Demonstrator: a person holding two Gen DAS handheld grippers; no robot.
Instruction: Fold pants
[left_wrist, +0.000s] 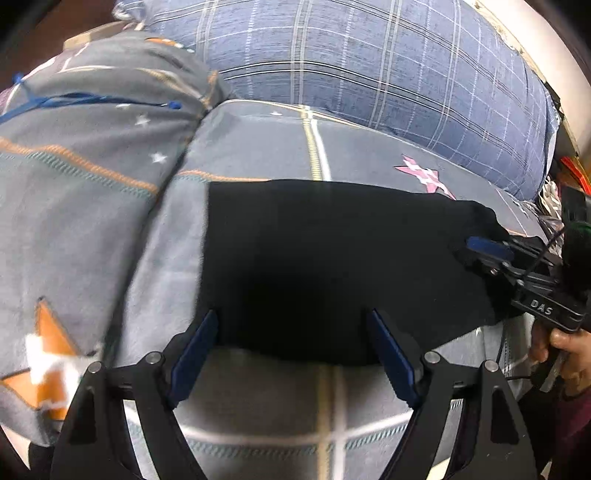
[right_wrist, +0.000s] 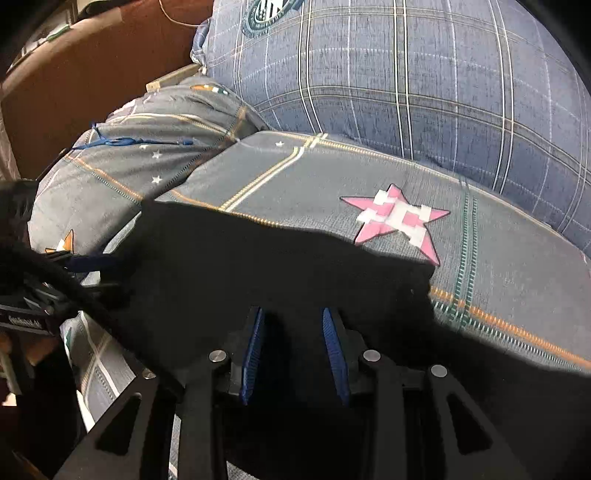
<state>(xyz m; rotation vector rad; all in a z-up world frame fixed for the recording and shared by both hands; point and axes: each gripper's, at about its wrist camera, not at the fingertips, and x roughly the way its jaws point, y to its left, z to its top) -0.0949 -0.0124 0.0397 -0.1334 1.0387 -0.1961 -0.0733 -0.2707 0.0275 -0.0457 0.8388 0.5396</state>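
A bed fills both views, covered by a grey sheet printed with thin orange and white lines and scattered stars. Along its far side lies a large blue plaid pillow, and at the far left a second grey star-print pillow with a blue cord across it. A reddish-brown headboard shows behind them in the right wrist view.

Black pants lie flat on the sheet in a broad dark shape, just in front of a pink star printed on the sheet.

The left gripper hangs over the near edge of the pants with its blue-padded jaws spread wide, the fabric edge lying between them but not pinched.

The right gripper is at the pants' right end, jaws partly apart with black cloth all around them; the dark fabric makes it hard to tell whether the pads grip a fold or merely rest over it. In the left wrist view its blue tip meets the cloth's corner, and a hand holds its handle.
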